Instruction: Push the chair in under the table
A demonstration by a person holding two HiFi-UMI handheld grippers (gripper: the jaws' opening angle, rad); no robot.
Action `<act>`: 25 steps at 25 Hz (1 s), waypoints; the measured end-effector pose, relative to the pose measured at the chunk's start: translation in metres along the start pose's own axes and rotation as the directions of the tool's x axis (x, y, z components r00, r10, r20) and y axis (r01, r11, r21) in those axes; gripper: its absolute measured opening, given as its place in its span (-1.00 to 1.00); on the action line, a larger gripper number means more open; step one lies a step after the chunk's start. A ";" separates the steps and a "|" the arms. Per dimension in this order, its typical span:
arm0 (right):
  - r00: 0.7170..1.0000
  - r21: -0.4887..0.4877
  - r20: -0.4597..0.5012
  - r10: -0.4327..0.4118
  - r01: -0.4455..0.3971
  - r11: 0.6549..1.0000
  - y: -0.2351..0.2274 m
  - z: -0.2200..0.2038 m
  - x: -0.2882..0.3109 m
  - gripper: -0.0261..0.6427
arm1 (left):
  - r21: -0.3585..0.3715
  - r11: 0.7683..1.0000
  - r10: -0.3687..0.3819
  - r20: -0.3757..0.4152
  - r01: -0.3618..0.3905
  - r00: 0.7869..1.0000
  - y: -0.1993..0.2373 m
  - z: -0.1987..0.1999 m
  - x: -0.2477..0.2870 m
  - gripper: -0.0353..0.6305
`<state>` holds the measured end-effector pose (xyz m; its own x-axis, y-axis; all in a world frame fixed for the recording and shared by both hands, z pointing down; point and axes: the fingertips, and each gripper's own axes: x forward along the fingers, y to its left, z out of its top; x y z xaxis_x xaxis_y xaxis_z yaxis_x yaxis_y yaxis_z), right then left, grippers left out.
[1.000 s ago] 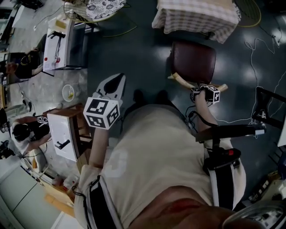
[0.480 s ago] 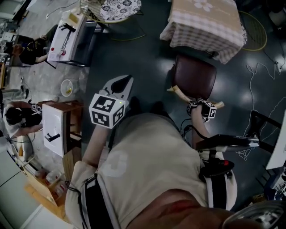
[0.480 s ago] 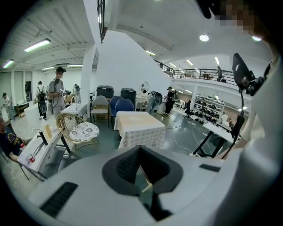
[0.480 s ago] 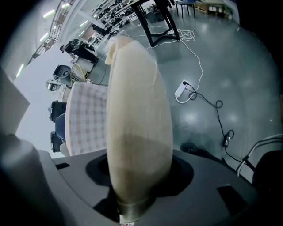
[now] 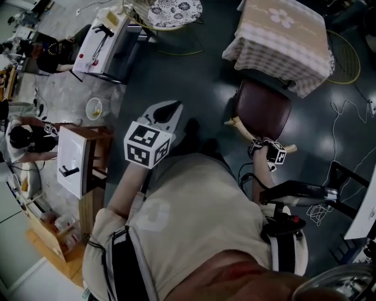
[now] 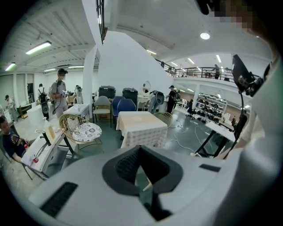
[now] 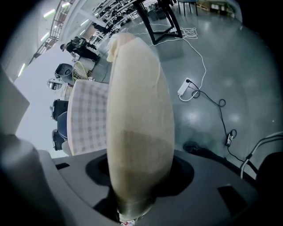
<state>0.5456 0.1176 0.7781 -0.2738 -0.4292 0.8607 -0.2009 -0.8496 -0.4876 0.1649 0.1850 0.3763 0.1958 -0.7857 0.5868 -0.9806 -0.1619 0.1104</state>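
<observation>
The chair (image 5: 262, 109) has a dark red seat and a pale wooden back rail (image 5: 241, 124). Its seat front reaches the hanging edge of the checked cloth on the table (image 5: 282, 35). My right gripper (image 5: 262, 141) points steeply down and is shut on that back rail (image 7: 139, 110), which fills the space between its jaws. The checked tablecloth (image 7: 88, 114) shows behind the rail. My left gripper (image 5: 167, 110) is held up in the air left of the chair, shut and with nothing in it. Past its jaws, the left gripper view shows the same table (image 6: 141, 126) farther off.
A round wicker chair with a patterned cushion (image 5: 170, 9) and a white bench (image 5: 106, 38) stand at the back left. A white drawer unit (image 5: 73, 159) is at my left. A black stand (image 5: 305, 191) and floor cables (image 5: 346, 111) lie at the right. People sit at the far left.
The head view has swung, so chair and table sit lower and further right in it. The right gripper keeps its hold on the rail. The left gripper stays raised and shut.
</observation>
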 end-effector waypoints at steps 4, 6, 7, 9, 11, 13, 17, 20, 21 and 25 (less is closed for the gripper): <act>1.000 -0.003 -0.003 0.002 -0.002 1.000 0.000 -0.001 0.001 -0.27 | -0.013 1.000 0.001 0.005 -0.001 1.000 0.007 -0.004 0.004 -0.88; 1.000 -0.007 -0.004 0.006 -0.006 1.000 0.001 -0.002 0.002 -0.26 | -0.020 1.000 -0.009 -0.001 0.009 1.000 0.009 -0.005 0.010 -0.88; 1.000 -0.005 -0.003 0.006 -0.006 1.000 0.001 -0.003 0.002 -0.26 | -0.020 1.000 -0.018 -0.005 0.018 1.000 0.010 -0.005 0.013 -0.88; 1.000 0.000 0.000 0.001 -0.001 1.000 0.000 -0.003 0.001 -0.27 | -0.014 0.999 -0.037 -0.005 0.037 0.999 0.010 -0.001 0.019 -0.88; 1.000 0.004 0.005 0.002 -0.002 1.000 0.000 -0.001 0.000 -0.27 | -0.008 0.999 -0.050 -0.001 0.050 0.999 0.012 0.003 0.025 -0.88; 1.000 0.012 0.017 0.008 -0.008 1.000 -0.002 0.001 0.000 -0.27 | -0.004 0.998 -0.060 -0.007 0.060 0.998 0.017 0.003 0.030 -0.88; 1.000 0.022 0.027 0.006 -0.006 1.000 -0.004 -0.004 -0.001 -0.27 | -0.002 0.994 -0.109 -0.038 0.109 0.993 0.027 0.001 0.036 -0.88; 1.000 0.025 0.028 0.006 -0.007 1.000 0.001 -0.007 0.003 -0.27 | -0.059 0.977 -0.205 -0.029 0.203 0.978 0.027 0.011 0.040 -0.88; 1.000 0.024 0.030 0.006 -0.007 1.000 0.002 -0.006 0.003 -0.27 | -0.069 0.974 -0.217 -0.023 0.215 0.976 0.028 0.015 0.042 -0.88; 0.999 0.038 0.041 -0.008 0.006 0.999 0.001 -0.006 0.001 -0.28 | -0.027 0.981 -0.193 -0.029 0.192 0.981 0.041 0.027 0.053 -0.88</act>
<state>0.5398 0.1184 0.7780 -0.2338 -0.4348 0.8696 -0.1667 -0.8632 -0.4765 0.1351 0.1204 0.3905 0.3810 -0.7221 0.5774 -0.9246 -0.2937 0.2427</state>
